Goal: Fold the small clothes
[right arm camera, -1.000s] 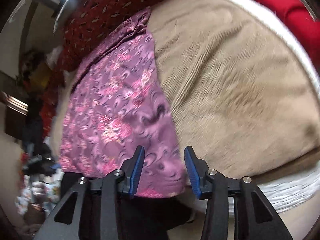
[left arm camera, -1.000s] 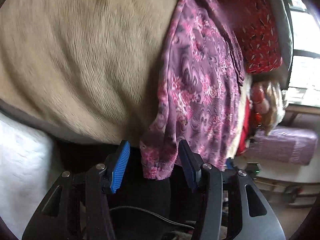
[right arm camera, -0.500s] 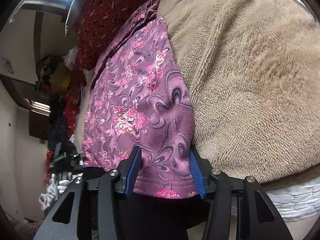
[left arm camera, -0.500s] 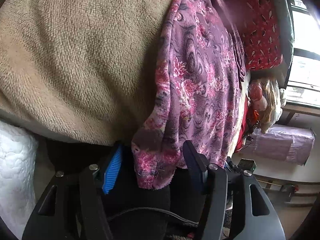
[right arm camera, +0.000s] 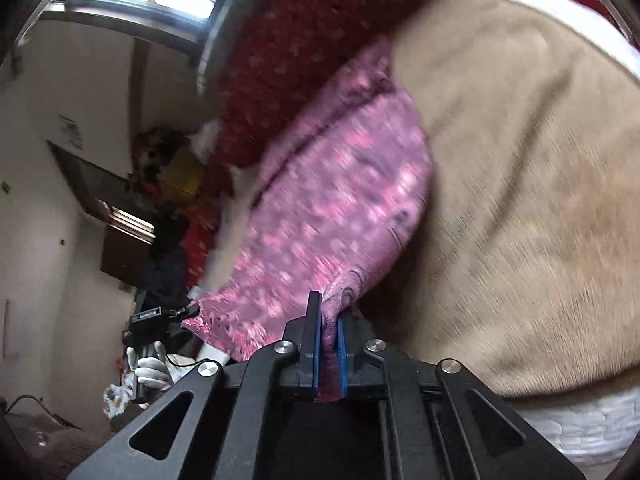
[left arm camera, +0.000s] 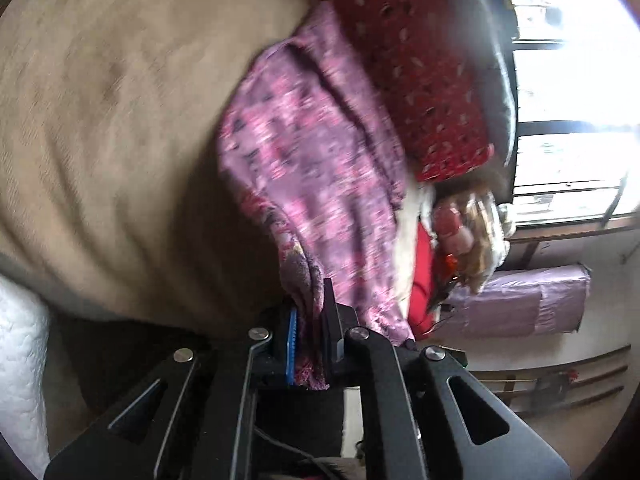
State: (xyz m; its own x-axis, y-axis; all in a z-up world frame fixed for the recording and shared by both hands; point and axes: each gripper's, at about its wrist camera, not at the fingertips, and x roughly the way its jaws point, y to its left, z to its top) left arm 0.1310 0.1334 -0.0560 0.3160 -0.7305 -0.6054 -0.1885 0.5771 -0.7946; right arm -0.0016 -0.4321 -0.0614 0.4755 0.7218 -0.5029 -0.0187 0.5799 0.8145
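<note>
A small purple garment with a pink flower print (left arm camera: 320,160) lies on a beige fleece blanket (left arm camera: 112,112). In the left wrist view my left gripper (left arm camera: 310,320) is shut on the garment's near hem corner, cloth bunched between its blue pads. The right wrist view shows the same garment (right arm camera: 340,216) stretching away from my right gripper (right arm camera: 329,320), which is shut on the other near corner. Both corners are lifted a little off the blanket (right arm camera: 520,160), and the cloth hangs taut between bed and jaws. Both views are blurred by motion.
A red patterned cushion (left arm camera: 420,60) lies behind the garment at the bed's far side, also seen as the red cushion (right arm camera: 312,48). White quilted mattress edge (left arm camera: 20,360) shows below the blanket. A bright window (left arm camera: 568,100), a purple wrapped bundle (left arm camera: 528,300) and room clutter (right arm camera: 160,320) lie beyond.
Both grippers went from open around the hem corners to shut on them. Both then rose and tilted up, pulling the garment's near edge off the blanket.
</note>
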